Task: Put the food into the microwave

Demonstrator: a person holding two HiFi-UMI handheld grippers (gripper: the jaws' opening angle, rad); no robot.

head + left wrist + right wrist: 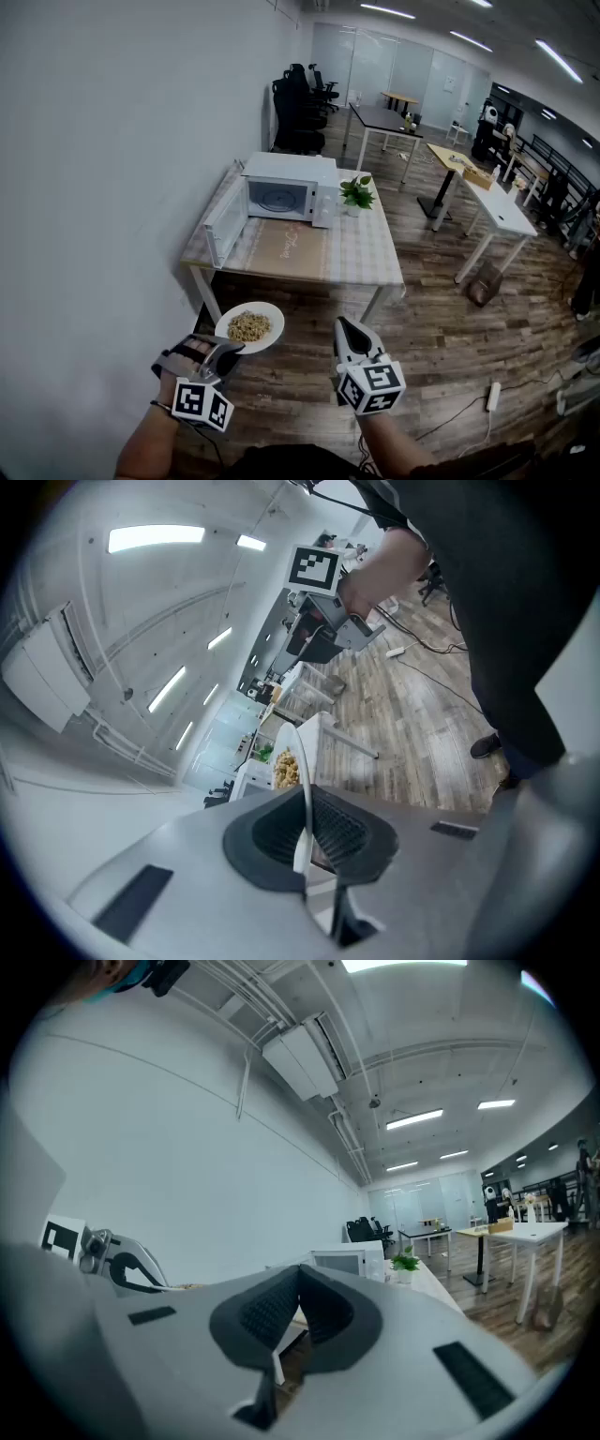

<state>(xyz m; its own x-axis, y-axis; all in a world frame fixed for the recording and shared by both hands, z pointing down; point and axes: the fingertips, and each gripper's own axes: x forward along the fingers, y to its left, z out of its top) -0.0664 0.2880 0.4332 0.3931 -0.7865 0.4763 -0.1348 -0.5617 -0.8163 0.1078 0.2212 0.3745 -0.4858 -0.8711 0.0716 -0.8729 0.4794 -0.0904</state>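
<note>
Left tongs narrow, pinched on rim of round white plate. Plate up in air, heap of pale yellowish food on it. Right tongs closed tight, pads together, nothing between, near plate. Both short of near edge of cloth-covered counter, over wooden floor. White box microwave at counter's far edge, its door swung wide along left edge. Small green potted plant just beside microwave, toward far right corner.
</note>
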